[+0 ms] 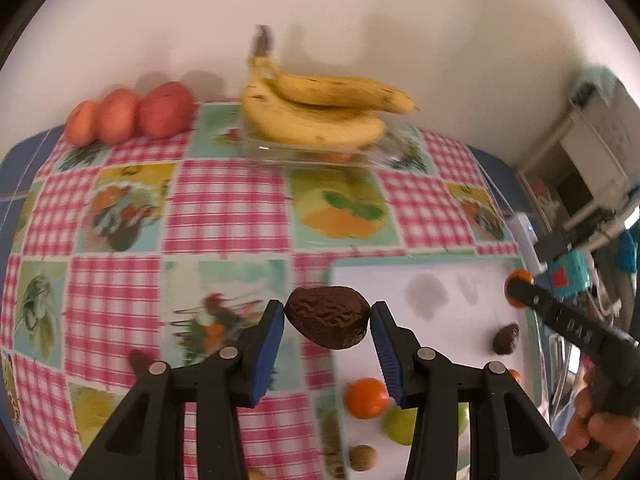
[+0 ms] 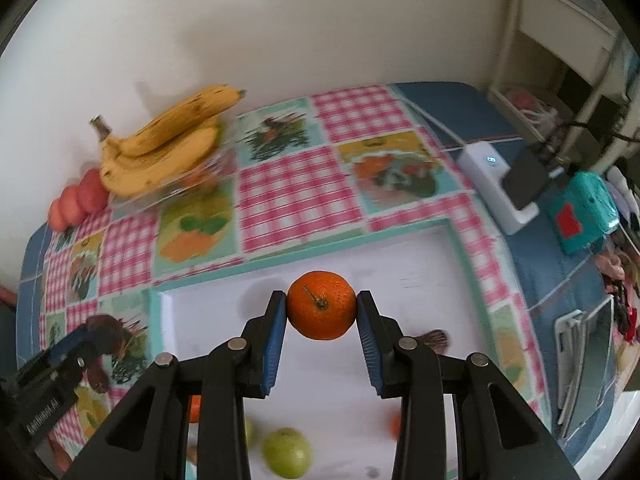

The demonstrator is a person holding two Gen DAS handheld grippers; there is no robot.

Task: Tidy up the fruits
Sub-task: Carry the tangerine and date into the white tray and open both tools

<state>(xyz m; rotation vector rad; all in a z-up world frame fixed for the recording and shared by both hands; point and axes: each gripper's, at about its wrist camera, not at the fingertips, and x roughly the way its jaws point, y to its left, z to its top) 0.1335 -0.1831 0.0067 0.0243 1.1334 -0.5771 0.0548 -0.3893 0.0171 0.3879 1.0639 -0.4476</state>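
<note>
Two grasps: left hand-held gripper [image 1: 327, 318] clamps avocado [image 1: 327, 322]; right hand-held gripper [image 2: 321, 306] clamps tangerine [image 2: 321, 305].

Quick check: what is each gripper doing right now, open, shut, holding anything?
Left gripper: shut on a dark wrinkled avocado.
Right gripper: shut on an orange.

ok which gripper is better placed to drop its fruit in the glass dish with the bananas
Probably left. The left gripper holds the wrinkled dark fruit out over the tablecloth, facing the glass dish; the right gripper, holding the orange, hangs over the white tray.
</note>
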